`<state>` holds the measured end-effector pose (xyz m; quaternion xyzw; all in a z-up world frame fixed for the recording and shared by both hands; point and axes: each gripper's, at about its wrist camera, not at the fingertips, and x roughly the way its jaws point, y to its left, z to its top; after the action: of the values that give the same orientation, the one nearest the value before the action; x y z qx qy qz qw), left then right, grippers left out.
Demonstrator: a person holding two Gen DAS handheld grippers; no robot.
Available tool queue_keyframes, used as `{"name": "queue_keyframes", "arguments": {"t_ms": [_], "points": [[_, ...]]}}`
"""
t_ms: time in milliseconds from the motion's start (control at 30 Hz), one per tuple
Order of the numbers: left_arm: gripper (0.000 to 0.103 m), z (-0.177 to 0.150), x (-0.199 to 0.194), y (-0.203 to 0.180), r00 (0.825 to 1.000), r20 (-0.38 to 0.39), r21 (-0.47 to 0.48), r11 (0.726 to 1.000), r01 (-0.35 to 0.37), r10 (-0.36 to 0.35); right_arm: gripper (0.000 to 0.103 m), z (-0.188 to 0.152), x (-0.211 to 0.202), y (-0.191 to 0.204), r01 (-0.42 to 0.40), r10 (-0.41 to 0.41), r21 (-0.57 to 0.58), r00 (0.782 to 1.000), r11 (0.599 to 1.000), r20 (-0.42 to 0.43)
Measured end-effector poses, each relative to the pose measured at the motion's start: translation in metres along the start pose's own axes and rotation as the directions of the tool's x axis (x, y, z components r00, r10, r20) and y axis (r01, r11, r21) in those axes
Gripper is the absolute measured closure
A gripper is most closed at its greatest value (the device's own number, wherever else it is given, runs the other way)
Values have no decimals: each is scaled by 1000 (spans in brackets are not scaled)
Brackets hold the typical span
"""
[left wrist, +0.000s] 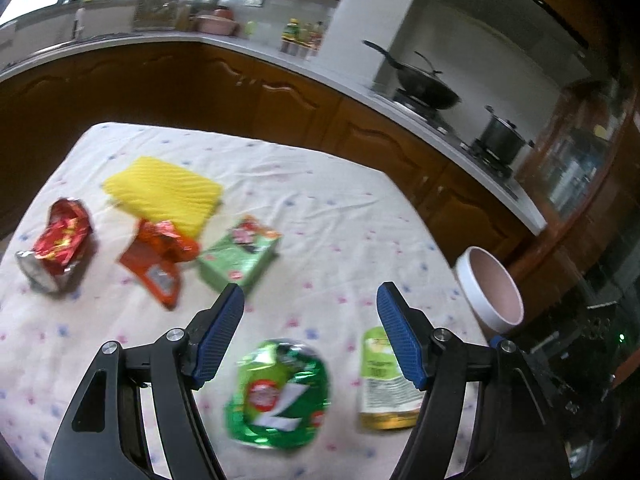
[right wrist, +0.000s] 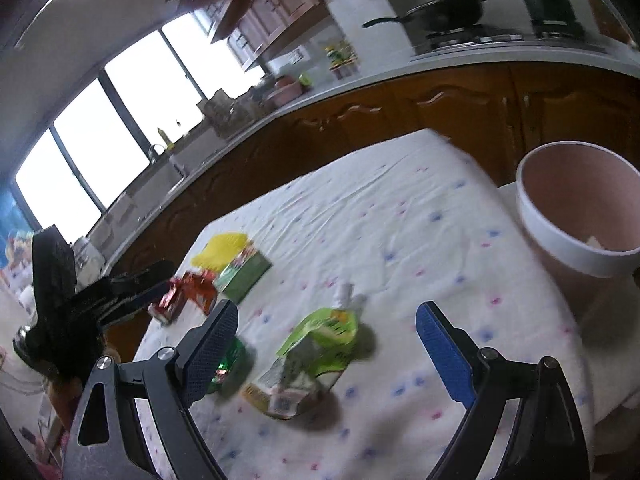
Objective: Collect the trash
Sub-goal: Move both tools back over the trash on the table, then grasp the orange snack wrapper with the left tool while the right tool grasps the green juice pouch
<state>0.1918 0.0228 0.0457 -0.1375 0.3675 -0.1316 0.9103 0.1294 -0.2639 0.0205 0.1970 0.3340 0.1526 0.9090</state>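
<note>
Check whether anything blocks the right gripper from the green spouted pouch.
Nothing visible does. The right gripper is open with the green pouch lying on the tablecloth right ahead between its fingers. The green wrapper lies off to the side.

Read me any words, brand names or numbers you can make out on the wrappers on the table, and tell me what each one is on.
"7": large white numeral on the green crumpled wrapper; its red round badge is too blurred to read.
Green spout pouch: print blurred, unreadable.
Green box: label blurred.
Orange wrapper and red wrapper: print blurred, unreadable.
</note>
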Motion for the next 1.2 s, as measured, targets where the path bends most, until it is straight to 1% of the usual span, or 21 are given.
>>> {"name": "queue_keyframes", "arguments": {"t_ms": [167,233,300,333,400,433,500,533,633,700,767,800,833,900,967,1000,1067,1100,1133,1200], "points": [[33,-2,-6,32,998,5,-16,998,-60,60,12,-9,9,21,4,-5,-53,1000,999,-27],[33,-1,-7,47,995,8,-29,995,-97,97,18,-14,13,32,12,-15,-85,999,996,-39],[33,1,-4,59,993,4,-48,992,-114,115,27,-18,18,41,25,-33,-119,998,993,-60],[33,2,-2,64,993,-1,-54,991,-120,120,30,-21,23,46,38,-49,-141,996,989,-76],[33,6,3,74,990,-9,-56,988,-144,144,40,-25,30,54,55,-72,-164,992,985,-100],[33,7,6,79,988,-11,-54,987,-153,153,43,-27,35,56,65,-85,-171,990,983,-113],[33,11,16,86,985,-34,-44,984,-172,171,57,-29,43,57,91,-115,-172,984,981,-136],[33,13,22,90,981,-49,-40,981,-191,189,59,-30,46,57,96,-121,-170,982,981,-145],[33,18,39,97,974,-70,-14,976,-216,215,59,-33,58,56,113,-141,-158,975,981,-175],[33,20,48,101,972,-82,1,975,-222,221,62,-34,64,55,128,-157,-160,970,979,-184],[33,22,57,104,970,-94,10,974,-226,226,69,-35,71,53,136,-166,-159,966,978,-197],[34,23,62,105,971,-103,14,976,-216,217,76,-36,75,52,144,-176,-163,963,976,-203],[46,23,67,107,973,-115,13,980,-200,200,77,-38,79,51,151,-185,-168,960,974,-211],[62,23,73,109,975,-138,6,984,-175,175,78,-39,78,50,152,-187,-183,963,971,-196],[64,23,72,107,977,-123,22,985,-174,175,82,-38,77,51,153,-192,-202,963,967,-189],[66,21,71,104,977,-115,41,983,-178,181,86,-38,76,52,152,-192,-209,964,966,-186],[75,20,70,99,976,-108,66,981,-182,188,89,-37,75,52,153,-194,-219,965,964,-177],[86,18,70,97,978,-112,73,983,-171,178,92,-36,74,51,150,-191,-220,966,964,-174],[88,18,68,96,980,-114,69,985,-157,164,94,-35,72,50,151,-190,-221,967,963,-169],[92,18,63,93,982,-104,69,986,-150,157,95,-32,71,51,151,-189,-223,969,963,-159]]}}
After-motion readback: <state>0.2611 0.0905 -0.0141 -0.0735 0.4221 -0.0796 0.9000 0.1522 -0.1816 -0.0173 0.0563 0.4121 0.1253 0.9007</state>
